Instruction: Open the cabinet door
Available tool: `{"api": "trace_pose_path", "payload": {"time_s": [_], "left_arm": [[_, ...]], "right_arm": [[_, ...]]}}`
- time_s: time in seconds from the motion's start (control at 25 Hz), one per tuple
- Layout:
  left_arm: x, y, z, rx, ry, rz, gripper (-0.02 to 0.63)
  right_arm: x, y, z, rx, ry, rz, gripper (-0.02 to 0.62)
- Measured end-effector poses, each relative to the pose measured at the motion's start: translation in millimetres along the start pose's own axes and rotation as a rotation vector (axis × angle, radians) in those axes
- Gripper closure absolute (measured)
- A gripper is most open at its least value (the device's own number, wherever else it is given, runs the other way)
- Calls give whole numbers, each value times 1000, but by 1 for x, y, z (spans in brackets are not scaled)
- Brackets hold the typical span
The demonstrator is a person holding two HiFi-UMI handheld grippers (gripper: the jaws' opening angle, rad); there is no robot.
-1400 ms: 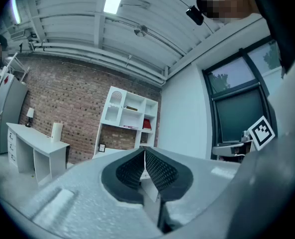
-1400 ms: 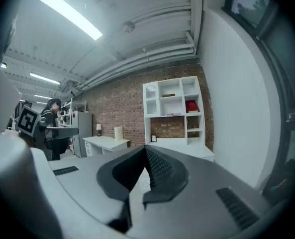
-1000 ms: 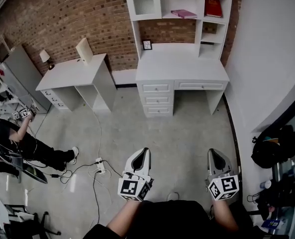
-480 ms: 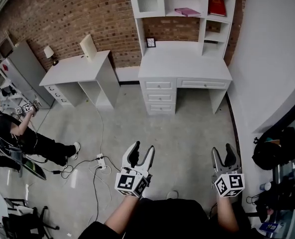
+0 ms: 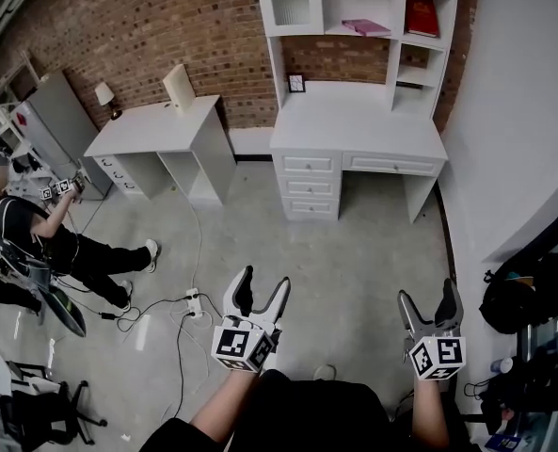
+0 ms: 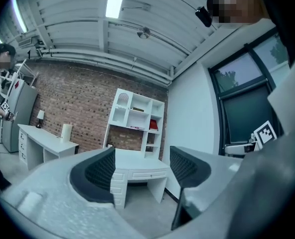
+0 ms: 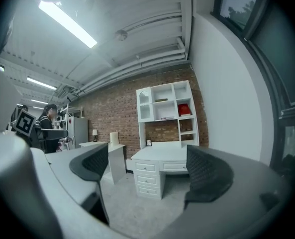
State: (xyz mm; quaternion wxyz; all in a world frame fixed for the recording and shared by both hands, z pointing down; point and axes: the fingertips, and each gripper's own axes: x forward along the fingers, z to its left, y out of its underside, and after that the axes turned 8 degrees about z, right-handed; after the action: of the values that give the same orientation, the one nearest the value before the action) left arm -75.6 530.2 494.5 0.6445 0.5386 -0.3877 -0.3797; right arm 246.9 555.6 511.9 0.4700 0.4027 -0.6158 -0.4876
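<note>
The left gripper (image 5: 263,282) was at six o'clock in the head view. Its jaws had just been opening and stood wide apart, with nothing between them. The right gripper (image 5: 427,293), at five o'clock, had just been opening too; its jaws were spread wide and held nothing. Both were well apart from the cabinet door (image 5: 293,6), a glazed panel that looked closed, at twelve o'clock in the top left corner of the white hutch (image 5: 391,55). The hutch stood on a white desk (image 5: 354,130) against the brick wall (image 5: 137,26). A red book (image 5: 422,13) stood on a shelf at the door's three o'clock. At nine o'clock a person (image 5: 29,238) crouched beside a smaller desk (image 5: 151,125)
</note>
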Motion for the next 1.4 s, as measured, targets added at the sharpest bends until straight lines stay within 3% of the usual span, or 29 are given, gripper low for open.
{"api": "trace_pose_path", "payload": {"time_s": [0.36,0.76,1.08,1.4], "left_arm": [[-6,19,-19,16,5,28,282],[28,27,-14,42,49,70,282],[109,18,28,8,88,46,282],[218,-3,85,-9,116,27,282]], "right_arm": [[13,31,14,26,-91,78,124],[40,39,21,16,-87,116,126],[96,21,-1,4,-2,113,126],[199,-4,-10,-35,20,175,127]]}}
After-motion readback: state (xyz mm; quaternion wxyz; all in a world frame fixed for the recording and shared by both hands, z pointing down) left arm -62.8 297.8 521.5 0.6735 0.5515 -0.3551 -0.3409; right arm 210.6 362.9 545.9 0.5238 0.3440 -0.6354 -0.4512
